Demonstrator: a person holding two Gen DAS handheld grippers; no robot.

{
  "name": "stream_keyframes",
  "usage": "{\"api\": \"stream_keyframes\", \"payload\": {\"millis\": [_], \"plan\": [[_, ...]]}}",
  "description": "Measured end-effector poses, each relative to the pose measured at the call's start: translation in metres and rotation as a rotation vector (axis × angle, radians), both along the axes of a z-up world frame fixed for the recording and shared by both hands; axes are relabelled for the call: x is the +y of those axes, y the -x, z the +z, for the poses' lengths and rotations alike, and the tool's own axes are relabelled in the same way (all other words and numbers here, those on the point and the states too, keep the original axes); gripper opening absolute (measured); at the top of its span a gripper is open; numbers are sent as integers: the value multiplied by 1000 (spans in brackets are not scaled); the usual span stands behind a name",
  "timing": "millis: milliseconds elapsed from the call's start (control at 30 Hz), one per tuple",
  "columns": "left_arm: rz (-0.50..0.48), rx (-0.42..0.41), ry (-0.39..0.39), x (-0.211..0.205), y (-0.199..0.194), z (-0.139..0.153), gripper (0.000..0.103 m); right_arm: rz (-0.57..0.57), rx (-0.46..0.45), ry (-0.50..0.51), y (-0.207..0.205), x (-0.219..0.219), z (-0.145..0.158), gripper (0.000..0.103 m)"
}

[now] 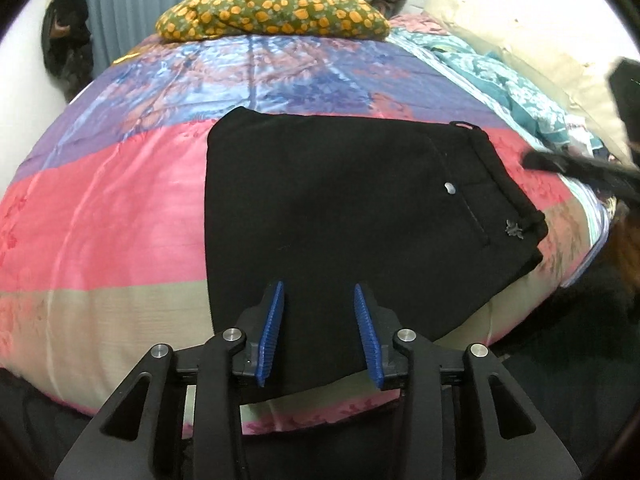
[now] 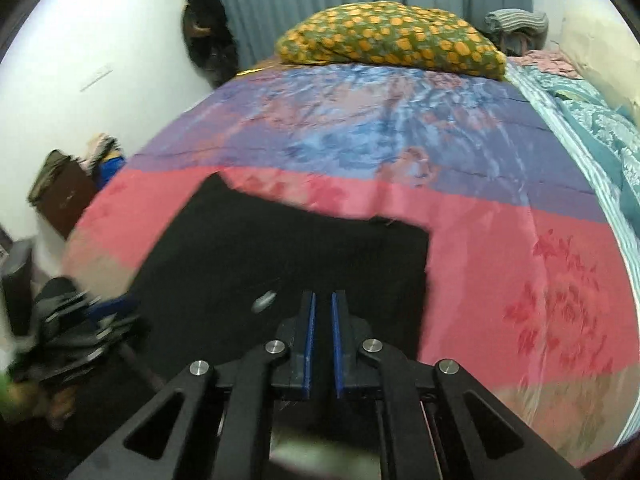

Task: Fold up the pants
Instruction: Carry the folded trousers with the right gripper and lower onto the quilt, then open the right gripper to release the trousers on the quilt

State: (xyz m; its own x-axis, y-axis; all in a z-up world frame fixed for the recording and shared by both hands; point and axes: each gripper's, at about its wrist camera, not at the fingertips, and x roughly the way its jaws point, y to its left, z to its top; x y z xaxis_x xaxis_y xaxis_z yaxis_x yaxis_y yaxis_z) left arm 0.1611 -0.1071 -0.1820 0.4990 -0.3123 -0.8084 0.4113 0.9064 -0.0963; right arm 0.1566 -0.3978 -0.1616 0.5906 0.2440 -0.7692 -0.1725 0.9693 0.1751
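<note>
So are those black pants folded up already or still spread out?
Folded. The pants lie as a compact rectangle on the bed, waistband along one edge, no legs trailing out.

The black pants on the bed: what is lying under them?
Under the black pants lies the striped bed cover, pink and beige at their edges. The cover directly beneath them is hidden, and so are any folded layers inside.

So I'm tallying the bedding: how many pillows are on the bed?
1 for certain: the orange-flowered pillow at the far end of the bed. The cream bolster-like cushion along the right edge may be a second; others could be hidden.
</note>
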Motion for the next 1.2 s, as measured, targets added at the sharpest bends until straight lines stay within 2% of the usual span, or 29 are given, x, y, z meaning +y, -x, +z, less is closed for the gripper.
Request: {"api": "stream_keyframes", "payload": {"millis": [67,167,200,233,300,400,500,633,700,800,967,1100,1133,1167,1200], "plan": [[2,-1,-14,-3,0,-1,39,22,24,2,17,12,-5,7],[0,-2,-37,-7,1,-1,39,-14,120,55,22,19,-36,6],[-1,2,-41,-7,1,-2,39,-35,170,42,23,15,-51,6],[-1,5,-47,-7,1,-2,39,-49,181,8,24,12,-56,6],[-4,3,-59,-8,2,-2,39,-79,171,-26,27,10,-58,6],[-3,6,-66,-9,2,-3,40,-76,169,10,29,15,-58,6],[-12,12,-65,-10,3,-2,45,-75,169,6,26,13,-61,6],[-30,29,-50,-12,3,0,60,-96,165,-34,26,10,-65,6],[-35,45,-16,-13,-2,5,62,-107,160,-40,28,10,-66,6],[-43,43,38,-17,-22,16,64,-110,151,-17,30,14,-65,6],[-35,11,29,-36,-77,18,65,-124,142,-32,33,13,-67,6],[71,87,-59,-47,-138,-17,67,-141,143,-80,34,8,-69,5],[104,101,-69,-46,-150,-22,72,-141,144,-81,34,9,-69,5],[140,112,-51,-43,-159,-24,77,-139,142,-79,34,9,-69,5],[174,117,-21,-38,-164,-20,78,-139,142,-77,34,10,-69,5]]}}
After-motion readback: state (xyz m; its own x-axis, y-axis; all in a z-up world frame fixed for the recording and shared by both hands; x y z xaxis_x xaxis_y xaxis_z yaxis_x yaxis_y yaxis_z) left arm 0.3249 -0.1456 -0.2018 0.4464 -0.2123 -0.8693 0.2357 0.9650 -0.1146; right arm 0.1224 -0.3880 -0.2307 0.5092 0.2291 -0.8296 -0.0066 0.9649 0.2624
